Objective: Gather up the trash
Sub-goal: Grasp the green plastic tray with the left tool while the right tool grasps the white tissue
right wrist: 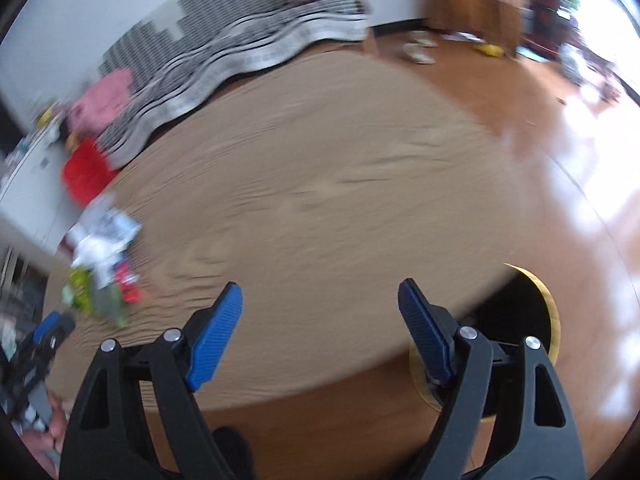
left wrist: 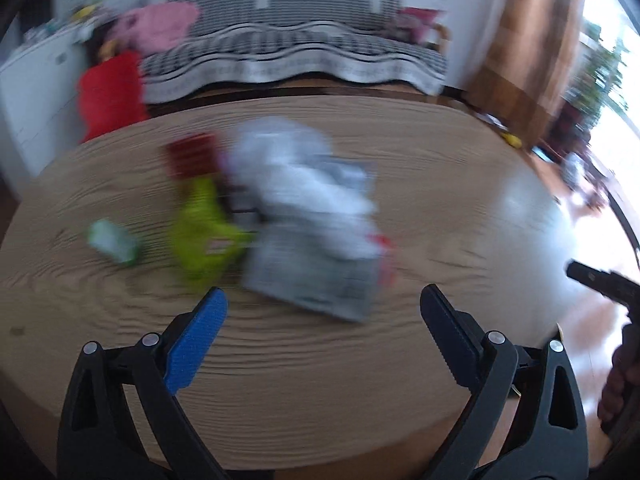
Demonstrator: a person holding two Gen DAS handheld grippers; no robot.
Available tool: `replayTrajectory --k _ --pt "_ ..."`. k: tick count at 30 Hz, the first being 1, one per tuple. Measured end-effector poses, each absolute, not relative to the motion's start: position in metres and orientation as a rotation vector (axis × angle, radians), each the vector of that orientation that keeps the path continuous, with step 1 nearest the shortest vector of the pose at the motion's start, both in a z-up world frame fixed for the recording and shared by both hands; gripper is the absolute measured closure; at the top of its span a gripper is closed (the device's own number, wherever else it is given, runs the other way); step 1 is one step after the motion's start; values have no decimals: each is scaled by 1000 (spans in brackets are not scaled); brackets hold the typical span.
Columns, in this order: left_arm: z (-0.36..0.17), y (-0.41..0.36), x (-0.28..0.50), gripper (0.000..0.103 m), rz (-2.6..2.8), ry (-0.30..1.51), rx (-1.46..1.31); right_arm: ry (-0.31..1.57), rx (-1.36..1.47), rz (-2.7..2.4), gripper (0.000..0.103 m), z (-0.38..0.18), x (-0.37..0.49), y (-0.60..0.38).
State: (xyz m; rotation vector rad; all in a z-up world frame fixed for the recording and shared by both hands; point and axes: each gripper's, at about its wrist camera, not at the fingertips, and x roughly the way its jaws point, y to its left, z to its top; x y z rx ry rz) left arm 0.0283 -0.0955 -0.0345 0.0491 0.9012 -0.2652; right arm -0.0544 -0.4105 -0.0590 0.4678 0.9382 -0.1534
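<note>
- Trash pile (left wrist: 304,216) of blurred wrappers lies on my bench (left wrist: 320,380), ahead of my left gripper (left wrist: 322,300), jaws wide, empty.
- Right gripper (right wrist: 320,292) likewise gapes empty; black bin (right wrist: 516,320) beside bench edge, contents unseen.

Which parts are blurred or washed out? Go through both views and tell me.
Left wrist view: the trash pile on the table is smeared by motion blur, the window at right is blown out, and the left tongs stay sharp. Right wrist view: everything streaks, glare whitens the floor, and fisheye bends the table edge; the right tongs stay sharp.
</note>
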Motion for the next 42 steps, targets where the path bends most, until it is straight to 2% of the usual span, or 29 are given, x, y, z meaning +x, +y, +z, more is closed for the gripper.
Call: replayTrajectory --k 4,8,14,25,26,30,40,41,42 --pt "-41 -15 65 9 -102 955 -66 958 433 -7 25 -57 -14 -346" --pt "-52 30 94 9 -13 977 -25 969 337 63 25 -56 16 -293" --pt "-74 63 134 9 89 996 -42 977 278 107 25 -60 43 -248" --pt "-104 59 176 9 136 1042 -66 945 146 135 25 -59 70 -208" --pt "-105 58 175 12 129 1043 -67 935 129 136 25 -57 71 -205" --pt "-103 51 176 47 111 1040 -32 897 69 136 25 -49 83 -192" --pt "-78 67 149 47 72 1037 -120 869 22 145 26 -50 118 -157" --pt "-75 66 146 47 58 1035 -131 883 18 139 35 -54 123 -156" --pt "-70 65 142 47 46 1026 -136 903 15 132 58 -57 126 -155"
